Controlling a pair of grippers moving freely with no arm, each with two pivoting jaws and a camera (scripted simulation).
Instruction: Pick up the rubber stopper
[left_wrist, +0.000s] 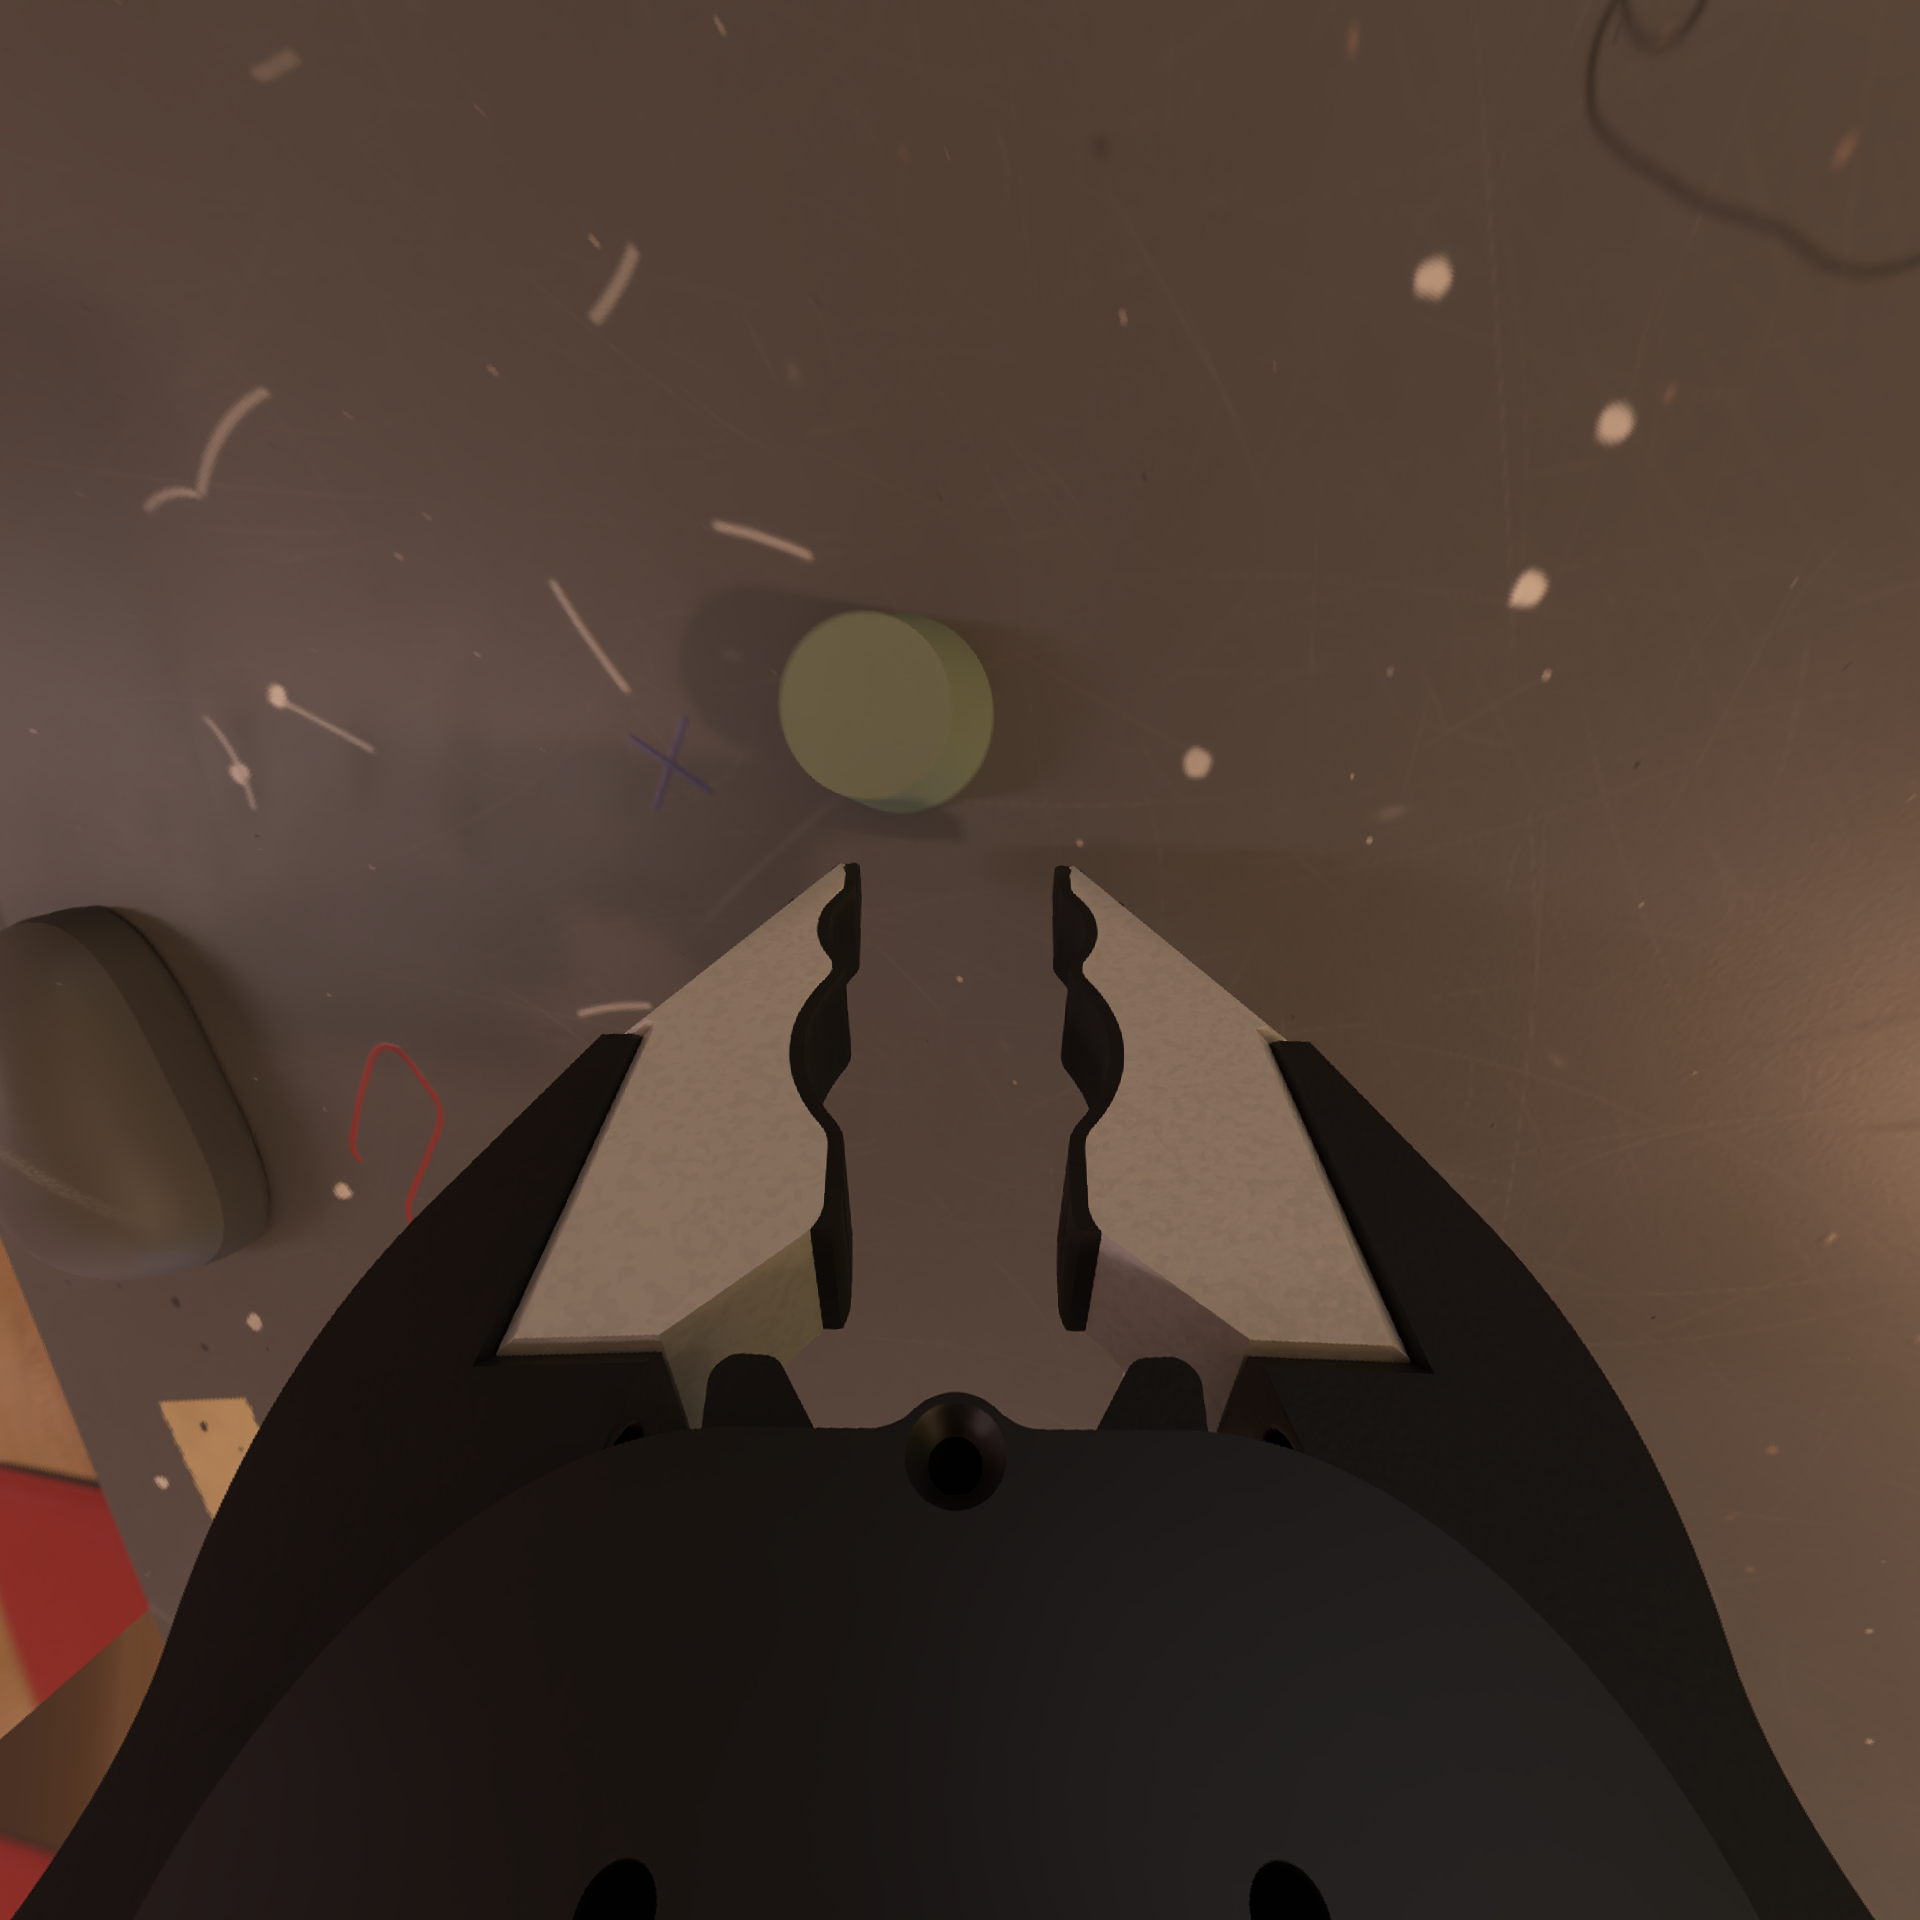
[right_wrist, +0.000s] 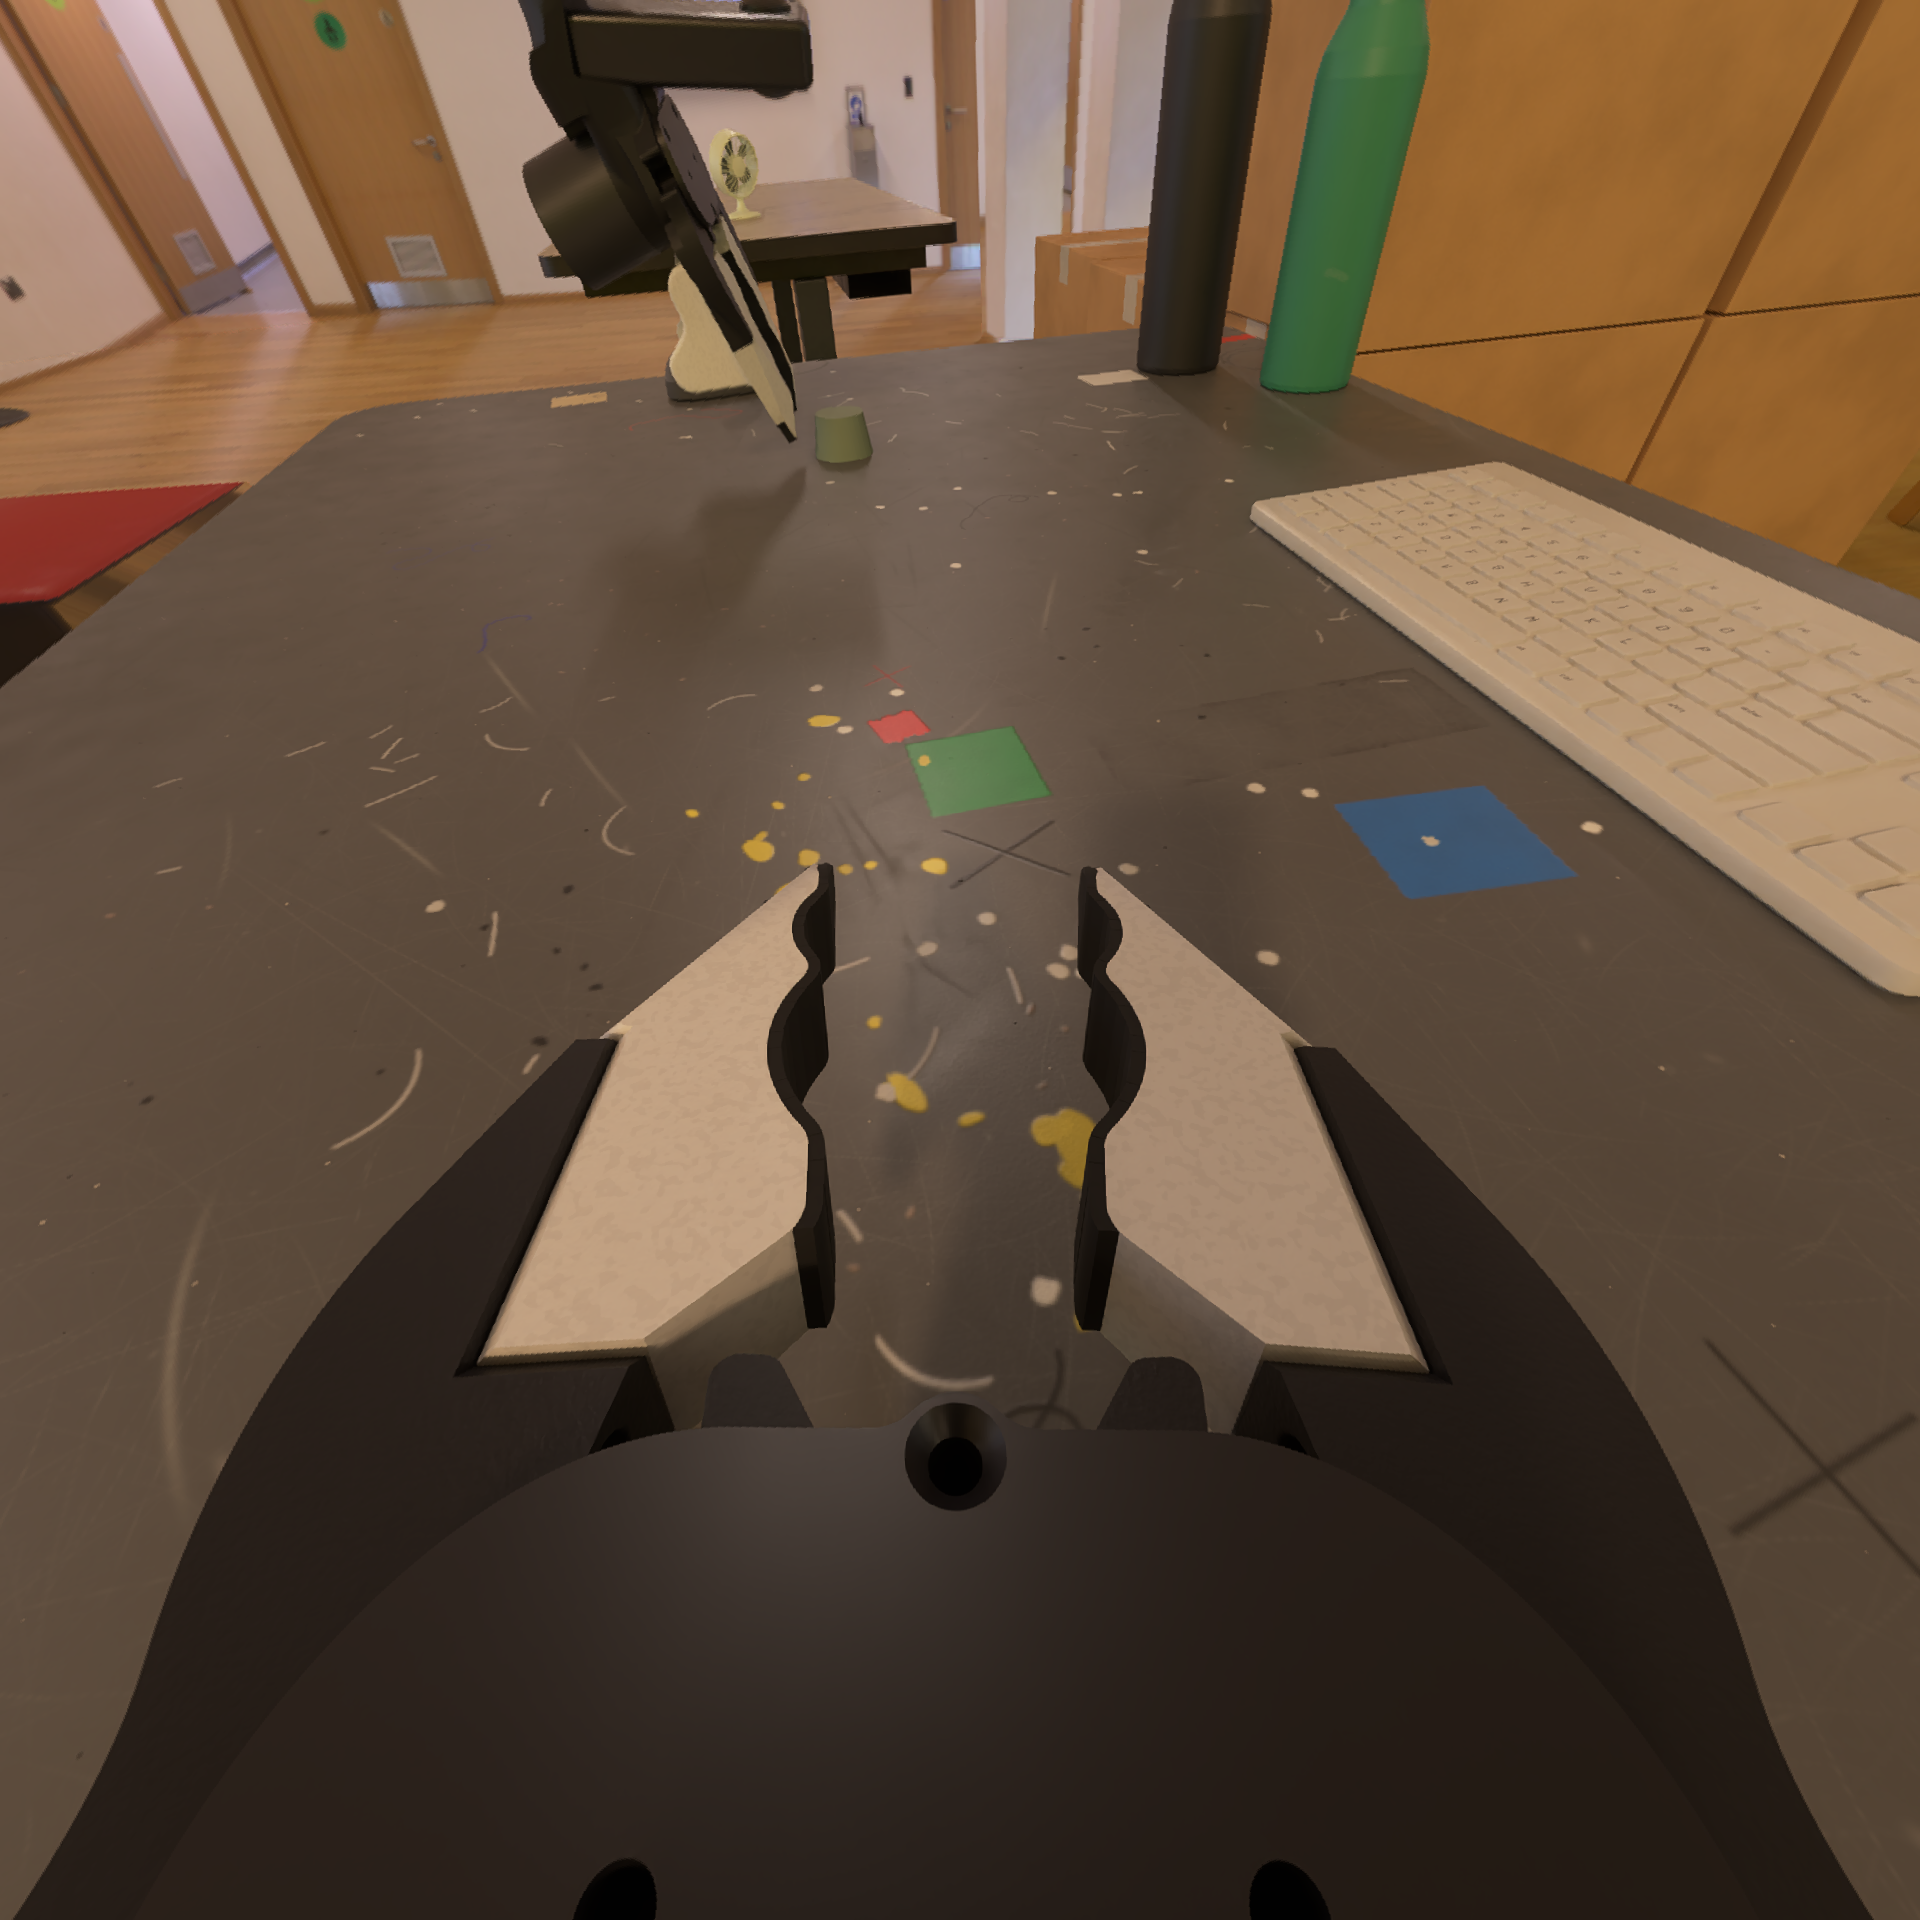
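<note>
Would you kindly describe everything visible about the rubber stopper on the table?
The rubber stopper is a small, matte, olive-green tapered plug, seemingly solid rubber. It stands upright on its wider base, narrower flat round top facing up, on the scratched dark grey table. Nothing grips it: the left gripper hovers above, angled down, jaws open, fingertips just short of it. It casts a soft shadow on the table.

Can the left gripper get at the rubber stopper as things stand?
Probably yes. The left gripper hangs open just short of the rubber stopper, which stands alone on the table with nothing between it and the fingers.
</note>
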